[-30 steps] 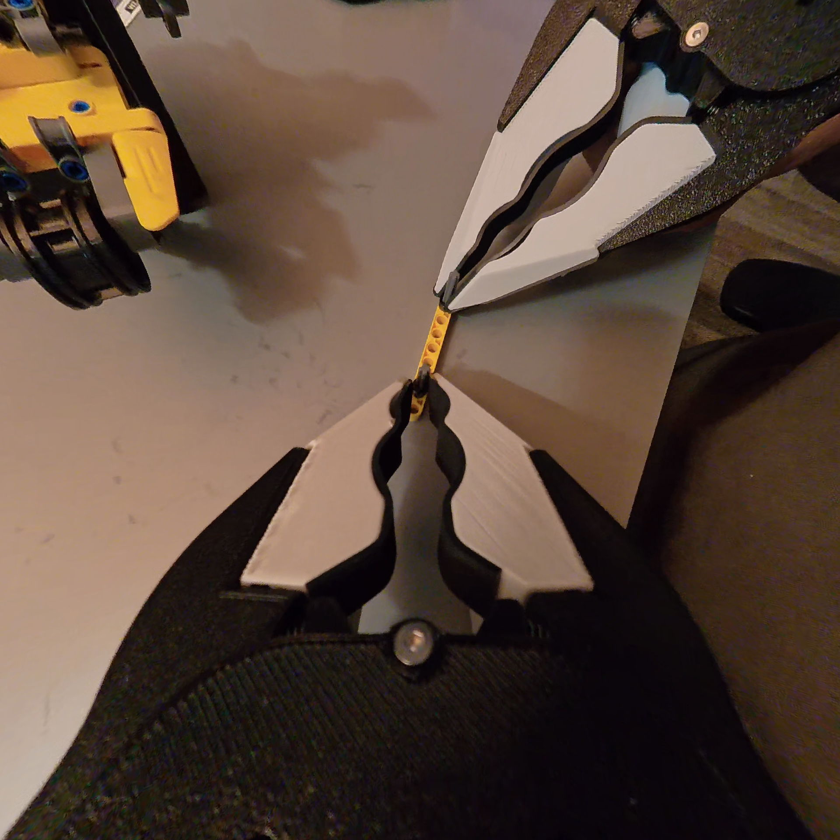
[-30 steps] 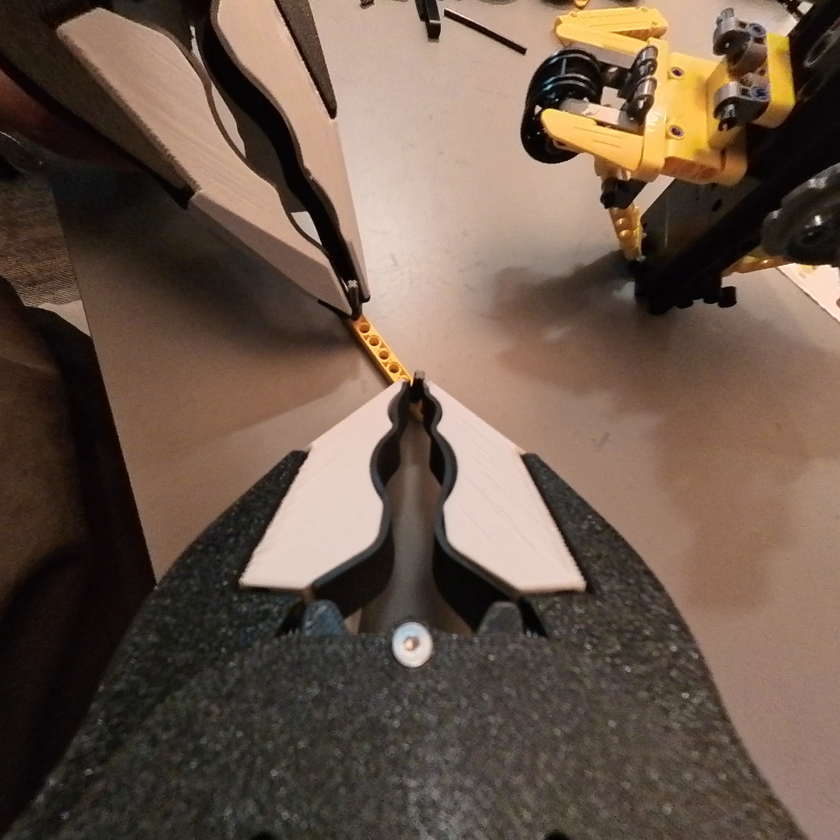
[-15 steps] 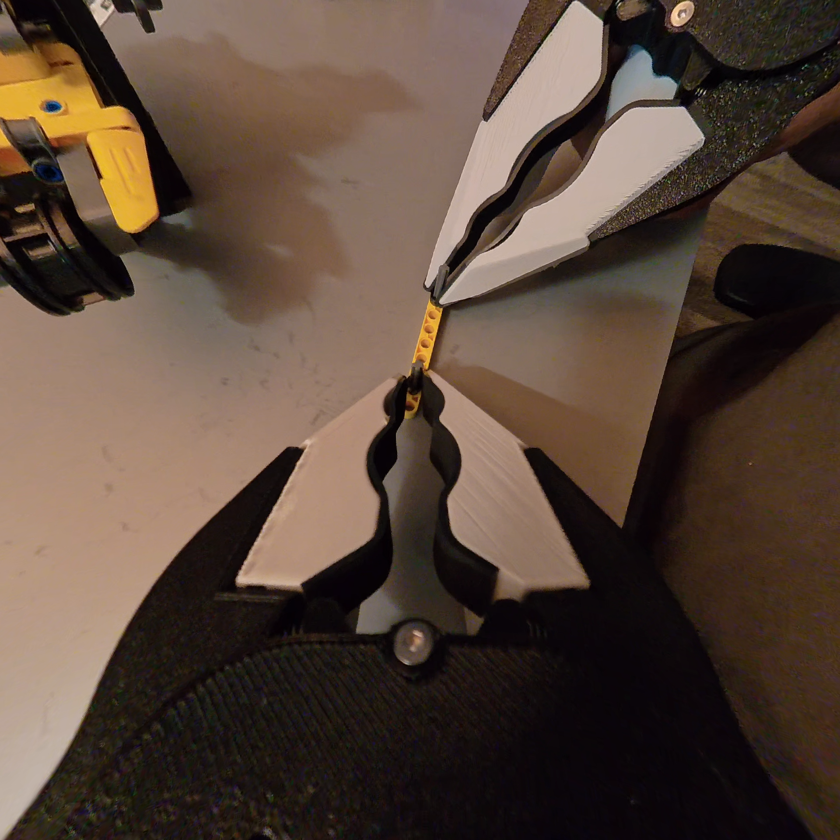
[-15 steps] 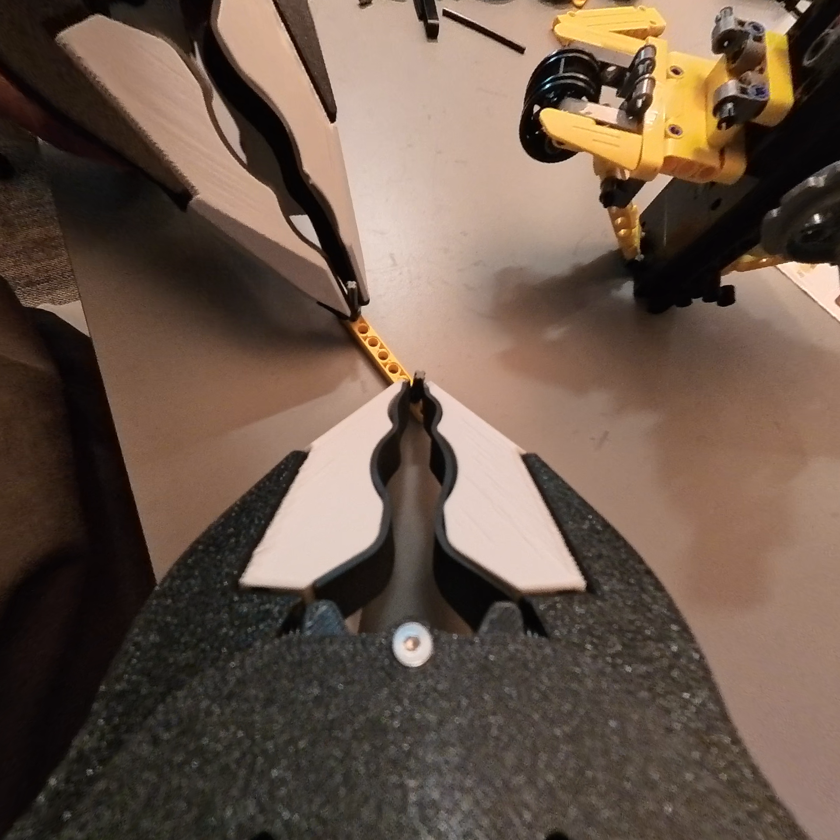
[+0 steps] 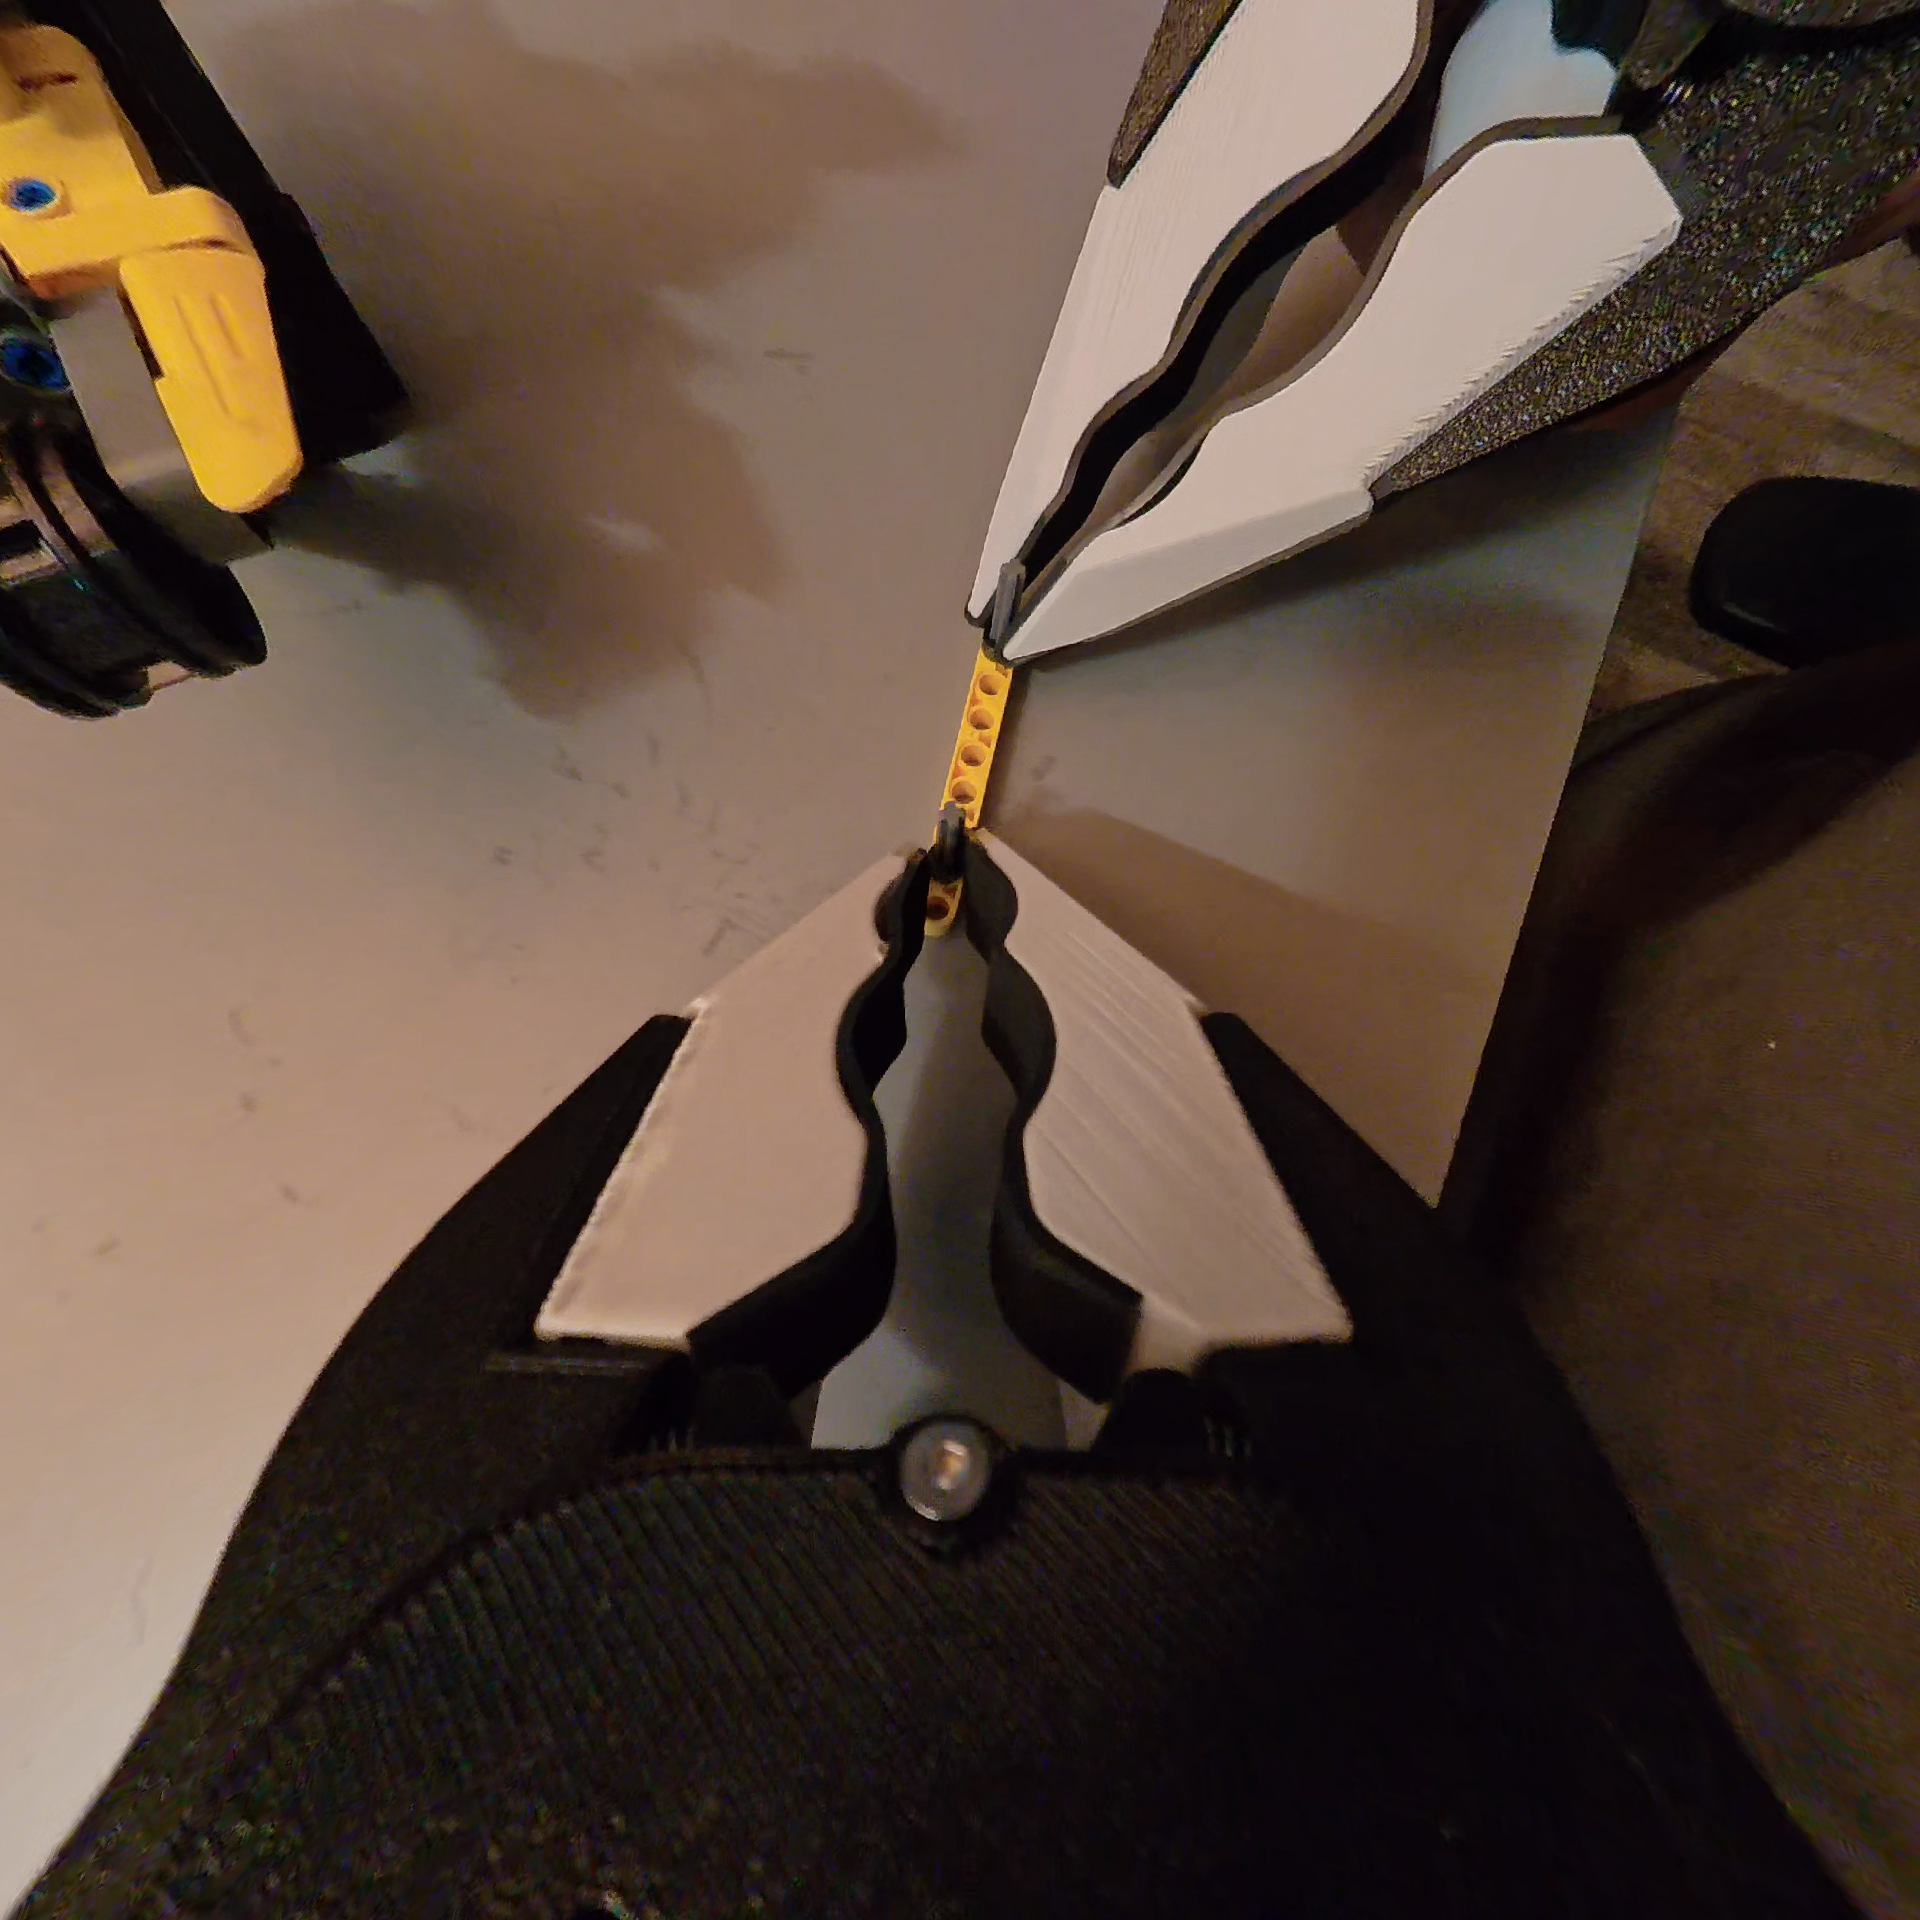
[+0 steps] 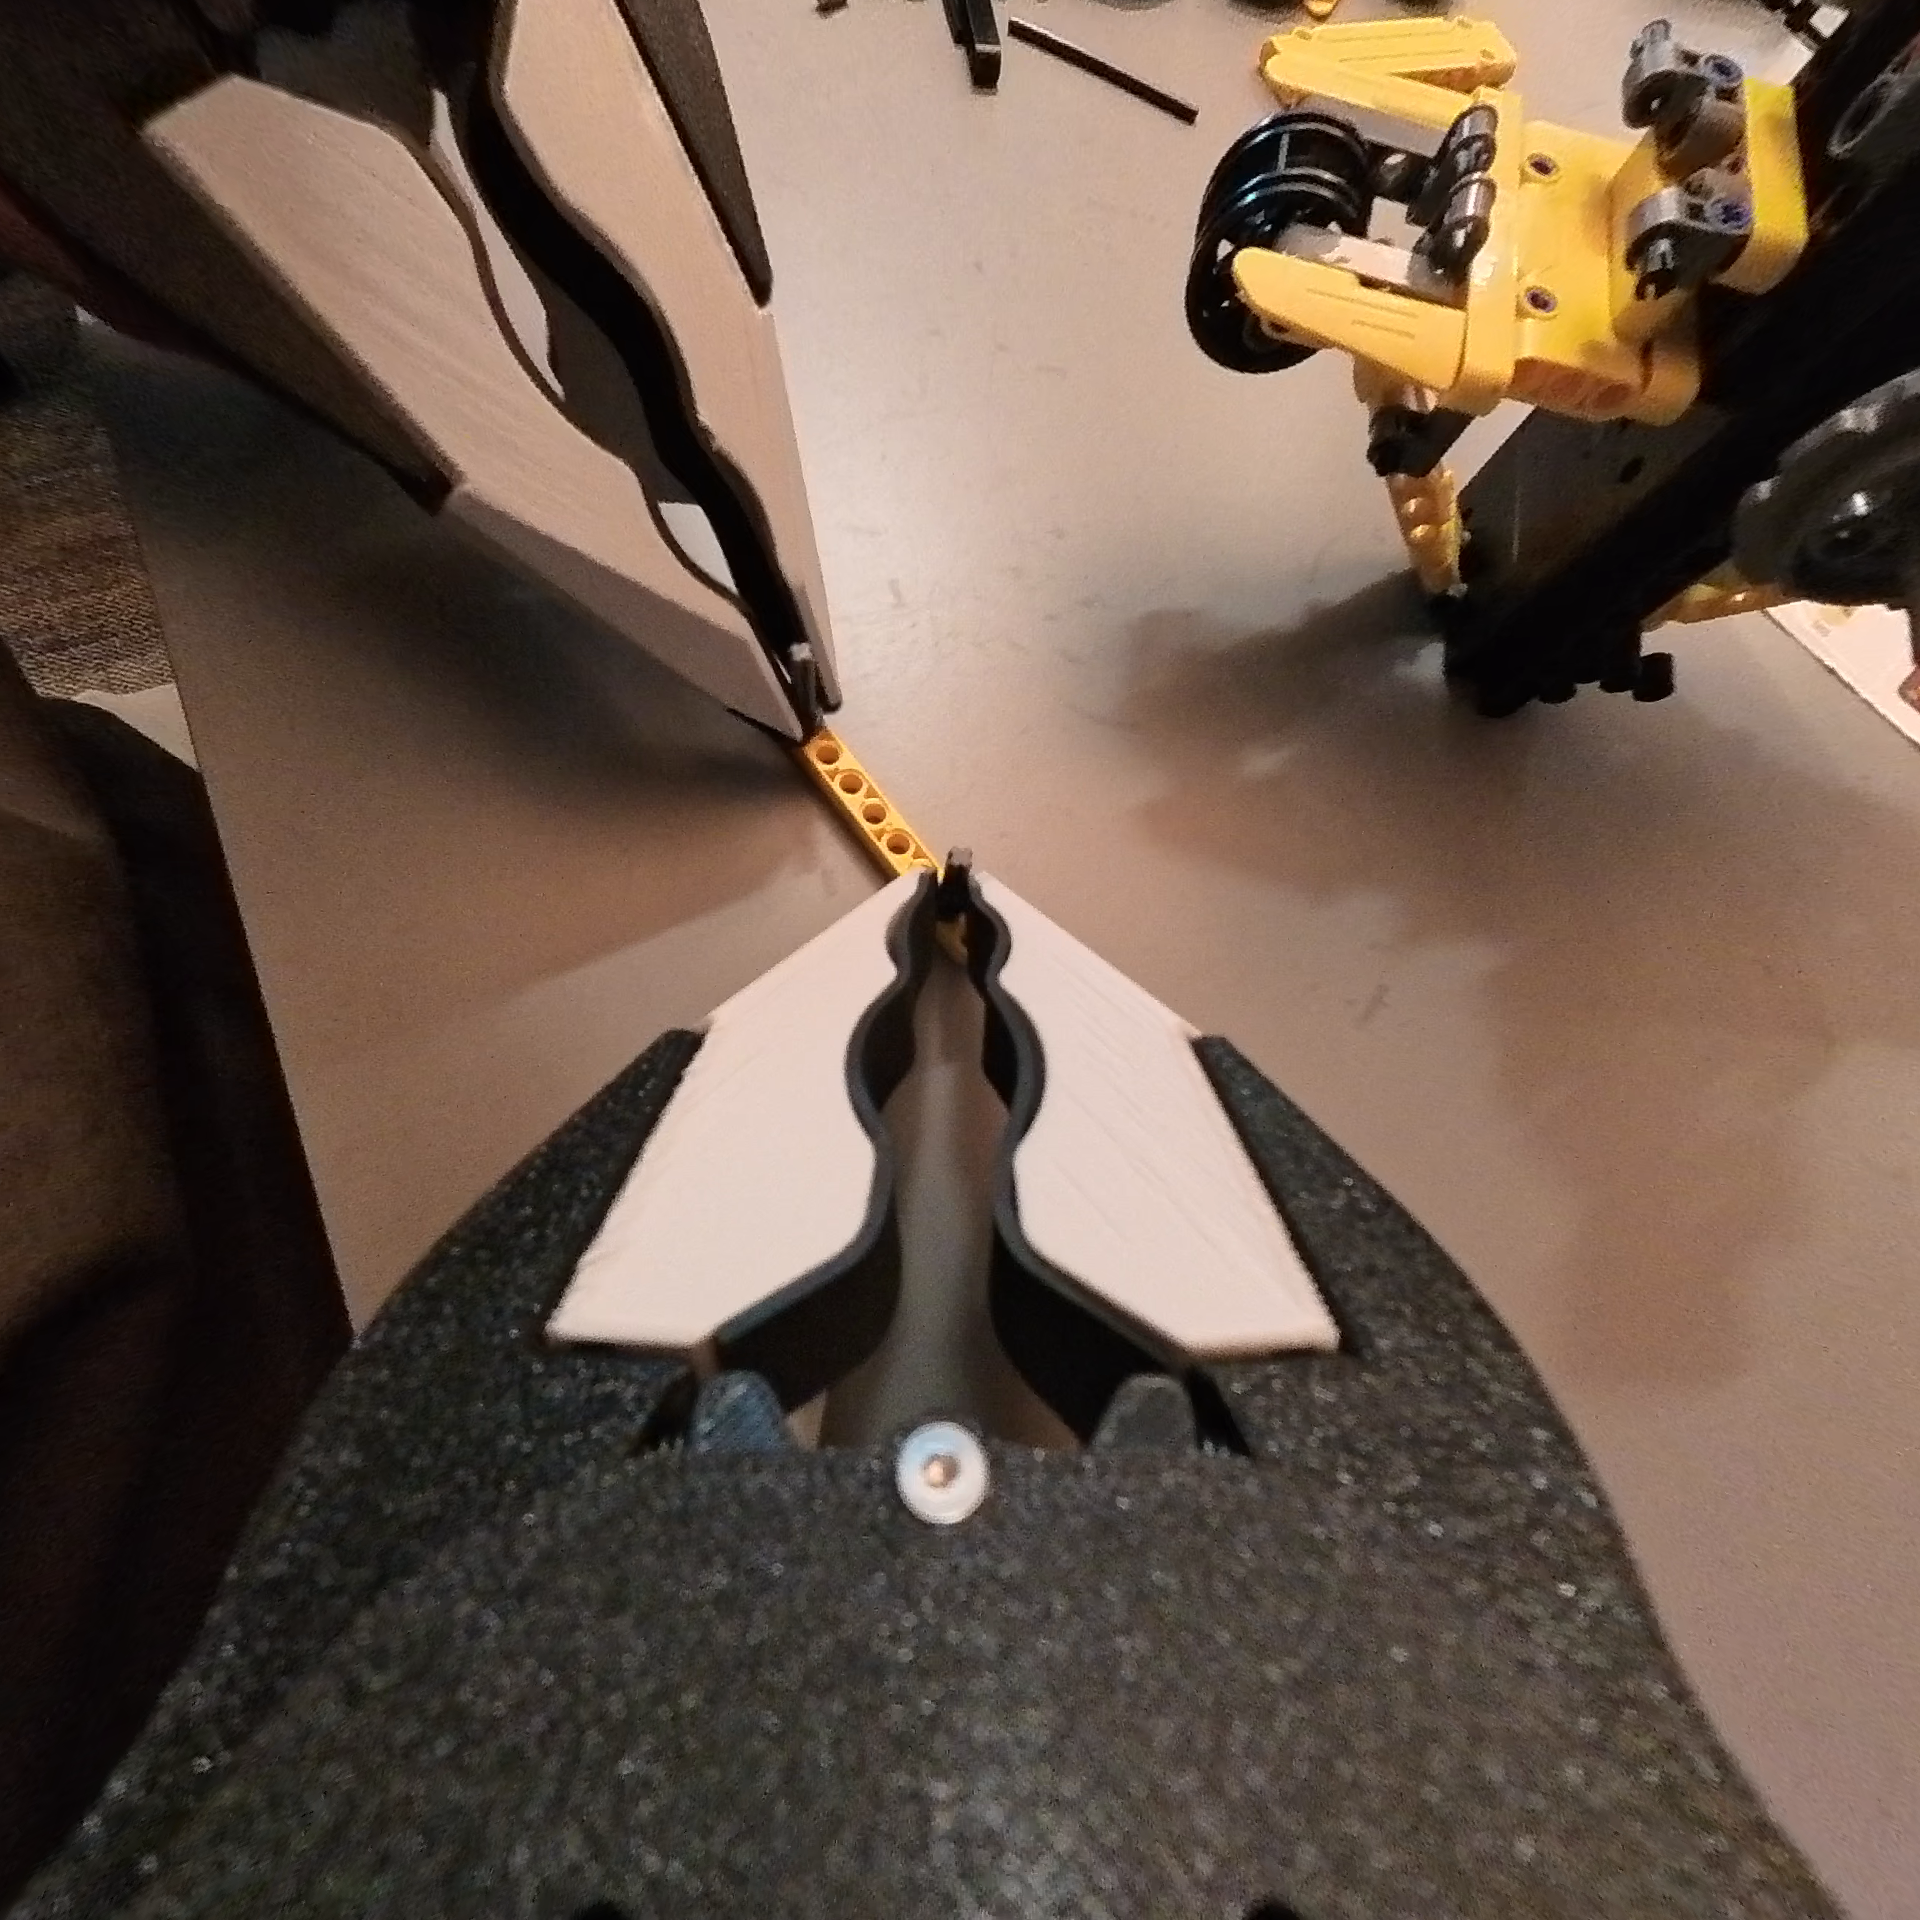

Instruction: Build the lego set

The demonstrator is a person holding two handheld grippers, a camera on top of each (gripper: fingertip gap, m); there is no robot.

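A thin yellow beam with a row of holes (image 5: 975, 738) spans between my two grippers just above the grey table (image 5: 416, 1039). My left gripper (image 5: 948, 862) is shut on its near end, where a small dark pin (image 5: 948, 836) sticks up. My right gripper (image 5: 1006, 613) comes in from the upper right and is shut on the far end, by a grey pin (image 5: 1008, 594). In the right wrist view the right gripper (image 6: 954, 883) grips the beam (image 6: 862, 795) and the left gripper (image 6: 805, 675) holds the other end.
A yellow and black brick-built model with black wheels (image 6: 1558, 291) stands at the back right; it also shows at the left edge of the left wrist view (image 5: 156, 312). Loose black parts (image 6: 987, 42) and a black rod (image 6: 1101, 68) lie farther back. The table edge (image 5: 1538, 831) borders dark cloth. The grippers' ends are close to 5 cm from one another. From the left gripper's tips to the black rod (image 6: 1101, 68) is close to 25 cm.
The left wrist view has shifted a little, so the model sits farther left and the right gripper higher in the frame. Both grippers still hold the beam.
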